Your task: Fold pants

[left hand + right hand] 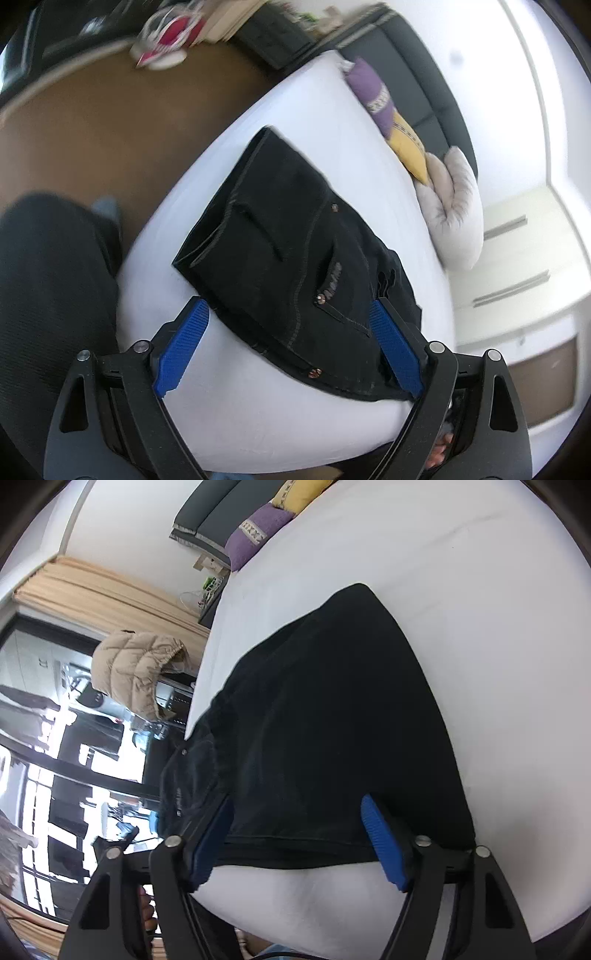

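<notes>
Left wrist view: your left gripper (288, 332) stands with its jaws spread wide, the blue pads (183, 350) well apart and nothing between them. The near edge of the black pants (288, 251) lies in the gap between the fingers; whether either pad touches the cloth cannot be told. The pants lie folded into a compact block on the white bed (240, 398), pocket seams and rivets facing up. Beyond them, along the bed's far side, a grey cushion (454, 225), a yellow cushion (410, 144) and a purple cushion (373, 96) rest in a row. Brown floor (110, 122) lies to the left, with a red-and-white object (166, 33) at its far edge, too blurred to name.

Right wrist view: your right gripper (295, 838) is likewise wide open and holds nothing; its fingers bracket the near hem of the pants (332, 720), which lie flat on the bed (480, 609). Farther off, a beige quilted jacket (136, 664) hangs beside the bed's left edge.
</notes>
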`<control>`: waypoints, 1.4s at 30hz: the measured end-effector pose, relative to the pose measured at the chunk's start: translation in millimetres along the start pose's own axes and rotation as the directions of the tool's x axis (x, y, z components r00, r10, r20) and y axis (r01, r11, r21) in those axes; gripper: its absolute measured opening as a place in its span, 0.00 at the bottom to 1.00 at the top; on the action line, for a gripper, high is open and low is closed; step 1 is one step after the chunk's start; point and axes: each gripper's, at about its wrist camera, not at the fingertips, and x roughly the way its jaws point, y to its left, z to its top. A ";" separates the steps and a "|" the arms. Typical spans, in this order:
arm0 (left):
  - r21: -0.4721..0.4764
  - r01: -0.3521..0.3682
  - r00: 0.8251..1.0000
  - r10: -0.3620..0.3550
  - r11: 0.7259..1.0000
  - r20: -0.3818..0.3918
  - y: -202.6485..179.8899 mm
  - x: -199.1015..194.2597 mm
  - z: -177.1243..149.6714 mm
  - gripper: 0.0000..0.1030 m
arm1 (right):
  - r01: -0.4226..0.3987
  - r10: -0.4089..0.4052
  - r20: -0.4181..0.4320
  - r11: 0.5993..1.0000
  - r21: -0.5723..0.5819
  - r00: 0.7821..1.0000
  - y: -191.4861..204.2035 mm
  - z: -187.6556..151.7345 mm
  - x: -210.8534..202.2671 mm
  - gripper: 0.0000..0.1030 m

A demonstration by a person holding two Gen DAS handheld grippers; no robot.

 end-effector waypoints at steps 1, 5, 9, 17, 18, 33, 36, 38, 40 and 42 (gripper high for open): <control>-0.011 0.007 1.000 -0.007 1.000 -0.002 4.3 2.4 1.4 0.86 | -0.015 0.015 0.007 1.000 0.005 1.000 -0.6 -0.7 -3.5 0.71; -0.109 0.017 0.999 -0.020 0.994 -0.027 29.6 9.9 7.6 0.86 | -0.125 0.125 0.021 0.992 -0.009 0.992 20.3 -0.3 -12.5 0.70; -0.169 0.058 0.998 -0.063 0.984 -0.024 46.6 15.5 15.4 0.86 | -0.215 0.215 0.004 0.976 -0.015 0.977 41.9 3.6 -4.6 0.70; -0.281 0.143 0.990 -0.142 0.949 0.023 79.2 38.0 37.9 0.86 | -0.302 0.296 -0.102 0.953 -0.042 0.950 88.2 7.7 37.0 0.67; -0.301 0.158 0.987 -0.156 0.941 0.031 83.5 38.8 38.7 0.86 | -0.300 0.294 -0.112 0.953 -0.045 0.949 91.6 8.1 40.6 0.67; -0.063 0.074 0.996 -0.070 0.995 0.061 34.2 16.6 51.0 0.19 | -0.075 0.019 -0.298 0.981 -0.177 0.954 136.5 36.1 132.9 0.45; 0.098 0.004 0.997 -0.011 0.995 0.077 -2.9 11.3 51.0 0.19 | 0.029 -0.092 -0.315 0.979 -0.200 0.945 126.9 38.8 153.4 0.45; 0.179 -0.039 0.996 0.024 0.983 0.085 -22.9 11.5 48.9 0.18 | 0.151 -0.224 -0.310 0.958 -0.242 0.924 115.3 36.9 166.5 0.35; 0.235 -0.070 0.995 0.051 0.969 0.089 -38.8 16.7 47.6 0.17 | 0.166 -0.236 -0.298 0.956 -0.241 0.925 109.0 36.0 168.6 0.31; 0.266 -0.097 0.993 0.075 0.959 0.091 -50.2 16.9 41.2 0.17 | 0.154 -0.215 -0.296 0.964 -0.217 0.931 104.6 36.0 166.1 0.31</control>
